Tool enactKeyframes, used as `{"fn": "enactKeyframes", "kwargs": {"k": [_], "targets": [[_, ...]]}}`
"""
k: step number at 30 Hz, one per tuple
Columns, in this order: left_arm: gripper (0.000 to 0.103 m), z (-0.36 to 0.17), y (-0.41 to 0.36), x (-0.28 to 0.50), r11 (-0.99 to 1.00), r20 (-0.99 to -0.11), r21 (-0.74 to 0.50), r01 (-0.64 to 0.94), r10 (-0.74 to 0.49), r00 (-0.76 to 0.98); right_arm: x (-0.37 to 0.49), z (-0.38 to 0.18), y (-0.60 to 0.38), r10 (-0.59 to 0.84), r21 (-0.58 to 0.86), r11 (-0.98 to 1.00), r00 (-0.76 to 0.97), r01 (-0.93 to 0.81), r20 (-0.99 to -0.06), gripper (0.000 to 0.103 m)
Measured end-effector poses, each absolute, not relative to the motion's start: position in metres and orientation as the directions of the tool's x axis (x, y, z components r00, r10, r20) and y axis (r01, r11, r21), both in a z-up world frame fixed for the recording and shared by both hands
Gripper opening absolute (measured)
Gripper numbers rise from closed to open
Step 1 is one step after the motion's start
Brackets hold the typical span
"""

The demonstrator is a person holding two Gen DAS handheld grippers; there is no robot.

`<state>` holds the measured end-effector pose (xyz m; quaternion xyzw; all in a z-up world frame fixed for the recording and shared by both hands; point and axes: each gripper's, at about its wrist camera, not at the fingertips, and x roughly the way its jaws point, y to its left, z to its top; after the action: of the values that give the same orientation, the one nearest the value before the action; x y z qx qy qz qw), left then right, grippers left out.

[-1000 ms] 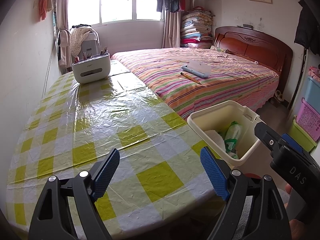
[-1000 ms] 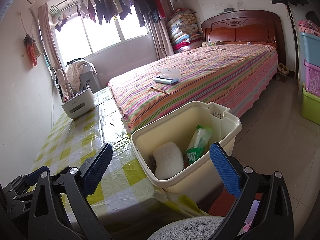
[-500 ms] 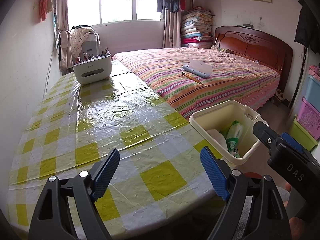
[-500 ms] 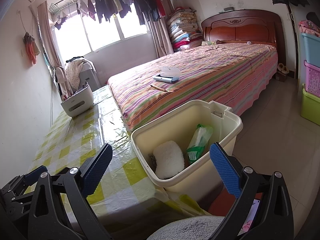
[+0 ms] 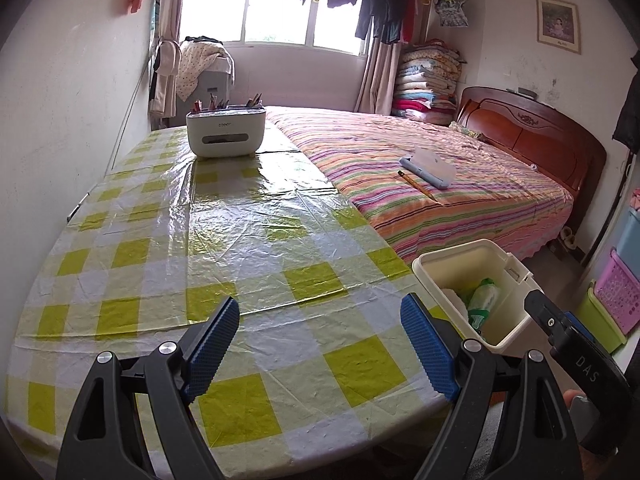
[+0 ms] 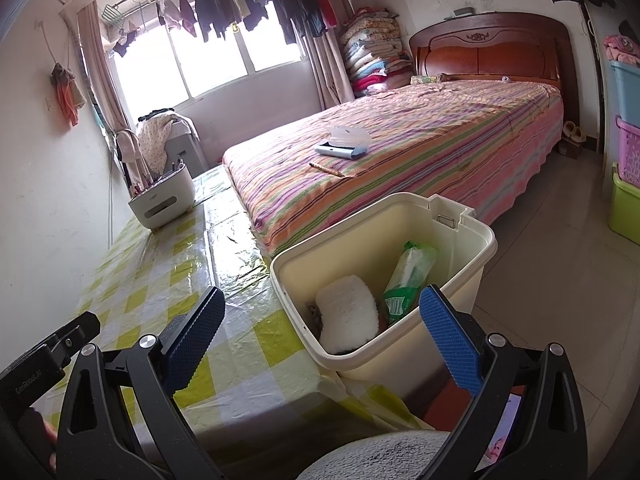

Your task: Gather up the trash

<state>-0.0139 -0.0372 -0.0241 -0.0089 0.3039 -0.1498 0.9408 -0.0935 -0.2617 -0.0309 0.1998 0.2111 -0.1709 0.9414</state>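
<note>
A cream trash bin (image 6: 460,240) stands beside the table's right edge; it also shows in the left wrist view (image 5: 436,276). Inside lie a white fluffy pad (image 6: 348,312) and a green wrapper (image 6: 408,276), the wrapper also visible in the left wrist view (image 5: 484,300). My left gripper (image 5: 320,340) is open and empty, held over the near end of the yellow-checked table (image 5: 200,240). My right gripper (image 6: 320,332) is open and empty, just in front of the bin.
A white organizer box with pencils (image 5: 226,132) stands at the table's far end. A striped bed (image 6: 420,136) with a blue case (image 6: 340,148) and a pencil (image 6: 326,169) lies to the right. Stacked plastic baskets (image 6: 628,152) stand at the far right.
Both grippers have drawn back and risen a little, so the bin and table look slightly farther away. Both stay open and empty.
</note>
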Motion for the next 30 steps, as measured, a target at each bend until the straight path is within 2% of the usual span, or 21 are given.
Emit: {"fn": "enactKeyframes", "kwargs": {"k": [9, 30], "targets": [[0.081, -0.028, -0.055, -0.021, 0.952, -0.575, -0.003, 0.307, -0.253, 0.778, -0.093, -0.031, -0.262, -0.238, 0.296, 0.866, 0.852, 0.404, -0.466, 0.096], [0.081, -0.030, -0.064, -0.024, 0.947, -0.578, 0.050, 0.317, -0.231, 0.783, -0.090, -0.031, -0.260, -0.243, 0.295, 0.863, 0.849, 0.410, -0.469, 0.096]]}}
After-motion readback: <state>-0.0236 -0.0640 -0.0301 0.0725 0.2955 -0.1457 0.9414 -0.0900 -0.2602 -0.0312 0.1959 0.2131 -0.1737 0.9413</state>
